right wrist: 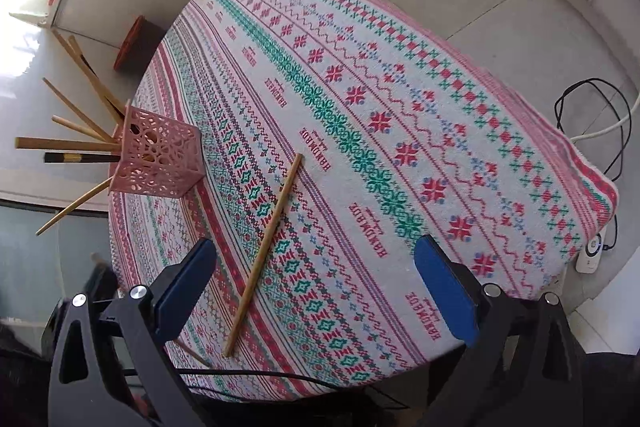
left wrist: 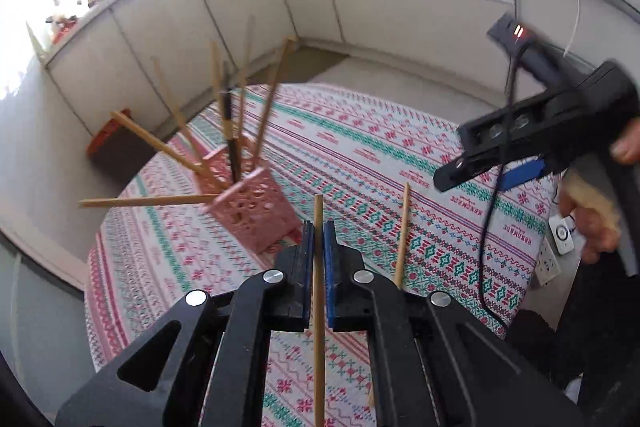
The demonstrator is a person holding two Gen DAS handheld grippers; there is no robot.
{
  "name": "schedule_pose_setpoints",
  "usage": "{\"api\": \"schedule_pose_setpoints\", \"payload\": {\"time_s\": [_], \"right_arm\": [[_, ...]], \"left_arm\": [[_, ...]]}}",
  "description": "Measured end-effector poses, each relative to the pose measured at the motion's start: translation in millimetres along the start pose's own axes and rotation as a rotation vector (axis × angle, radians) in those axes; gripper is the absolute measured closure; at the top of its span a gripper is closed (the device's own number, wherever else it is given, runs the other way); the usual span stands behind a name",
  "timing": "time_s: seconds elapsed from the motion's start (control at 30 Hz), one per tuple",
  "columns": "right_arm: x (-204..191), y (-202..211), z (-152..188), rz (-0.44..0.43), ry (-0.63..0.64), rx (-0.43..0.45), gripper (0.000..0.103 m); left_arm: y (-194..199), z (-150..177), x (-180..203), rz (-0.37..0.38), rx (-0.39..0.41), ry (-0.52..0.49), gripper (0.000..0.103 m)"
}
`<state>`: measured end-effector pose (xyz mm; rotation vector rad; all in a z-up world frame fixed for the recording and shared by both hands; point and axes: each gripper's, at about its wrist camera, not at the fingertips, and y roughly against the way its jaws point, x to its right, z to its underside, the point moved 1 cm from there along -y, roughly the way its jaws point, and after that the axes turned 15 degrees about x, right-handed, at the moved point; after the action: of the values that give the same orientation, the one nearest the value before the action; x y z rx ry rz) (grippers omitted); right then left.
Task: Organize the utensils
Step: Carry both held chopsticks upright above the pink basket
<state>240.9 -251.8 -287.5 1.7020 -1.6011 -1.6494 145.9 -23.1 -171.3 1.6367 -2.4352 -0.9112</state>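
the left gripper [left wrist: 319,239] is clenched on a single wooden chopstick [left wrist: 319,307], pinched between its blue pads and standing roughly along the fingers, lifted clear of the patterned tablecloth [left wrist: 360,147]; the right gripper [right wrist: 316,279] hangs released, jaws spread wide with nothing between them, above a second wooden chopstick on the cloth [right wrist: 266,247], which lies diagonally near the table's near edge; the pink lattice holder [right wrist: 156,157] sits close to the table's left edge and already carries a fan of chopsticks [right wrist: 68,143], a dark one among them, leaning outward over that edge.

judging from this, the held stick is bound for the holder, and the risks sit there; the grip is on a thin round stick, so it could pivot or slip in the pads if tilted quickly; the holder looks light and close to the edge, so a stick pushed in at an angle, or knocked against the splayed ones, may tip it or nudge it off the table; the leaning sticks could also be levered out; the two grippers work near each other, so a crossing reach might clash.
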Motion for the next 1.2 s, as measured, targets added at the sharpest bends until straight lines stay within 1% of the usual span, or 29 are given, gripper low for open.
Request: {"api": "schedule_pose_setpoints", "payload": {"time_s": [0.07,0.13,0.17,0.2,0.3,0.33,0.37,0.4,0.43,0.47,0.5,0.57,0.63,0.7,0.73,0.8,0.9,1.0,1.1,1.2], "right_arm": [[-12,-20,1,0.052,-0.014,-0.023,0.008],[-23,-37,1,0.107,-0.023,-0.04,0.015],[-28,-45,1,0.138,-0.029,-0.051,0.022],[-33,-52,0,0.17,-0.036,-0.056,0.026],[-49,-63,-1,0.258,-0.05,-0.036,0.026],[-55,-66,-1,0.294,-0.039,-0.026,0.028],[-60,-67,0,0.353,-0.017,-0.01,0.041],[-65,-68,1,0.411,0.006,0.005,0.057],[-68,-69,2,0.444,0.025,0.018,0.065],[-70,-69,2,0.451,0.034,0.029,0.079],[-69,-69,2,0.446,0.025,0.038,0.093],[-61,-67,-1,0.392,-0.024,0.052,0.096],[-50,-61,-5,0.314,-0.063,0.074,0.097],[-42,-47,-6,0.211,-0.086,0.131,0.098],[-41,-37,-6,0.176,-0.081,0.162,0.098],[-46,-13,-6,0.11,-0.032,0.221,0.098],[-65,37,2,0.032,0.129,0.331,0.098],[-82,89,18,-0.06,0.278,0.424,0.098],[-92,134,37,-0.12,0.374,0.483,0.098],[-102,170,51,-0.184,0.432,0.511,0.098]], "left_arm": [[30,1,-17,-0.053,0.061,0.061,0.099],[53,3,-34,-0.09,0.108,0.115,0.099],[62,3,-40,-0.105,0.13,0.137,0.099],[67,2,-43,-0.116,0.146,0.151,0.099],[84,4,-56,-0.14,0.195,0.205,0.099],[89,5,-59,-0.145,0.211,0.221,0.099],[93,5,-61,-0.148,0.226,0.233,0.099],[92,2,-64,-0.149,0.237,0.244,0.099],[94,2,-67,-0.149,0.243,0.256,0.099],[94,1,-71,-0.152,0.248,0.266,0.099],[95,2,-74,-0.154,0.253,0.276,0.099],[99,2,-77,-0.148,0.259,0.309,0.099],[102,2,-84,-0.144,0.265,0.342,0.099],[106,1,-88,-0.126,0.27,0.384,0.099],[108,1,-90,-0.119,0.272,0.401,0.099],[111,1,-93,-0.101,0.274,0.433,0.099],[118,-2,-94,-0.075,0.273,0.471,0.099],[125,-8,-92,-0.058,0.277,0.488,0.099],[131,-11,-87,-0.05,0.277,0.497,0.099],[141,-17,-83,-0.042,0.281,0.508,0.099]]}}
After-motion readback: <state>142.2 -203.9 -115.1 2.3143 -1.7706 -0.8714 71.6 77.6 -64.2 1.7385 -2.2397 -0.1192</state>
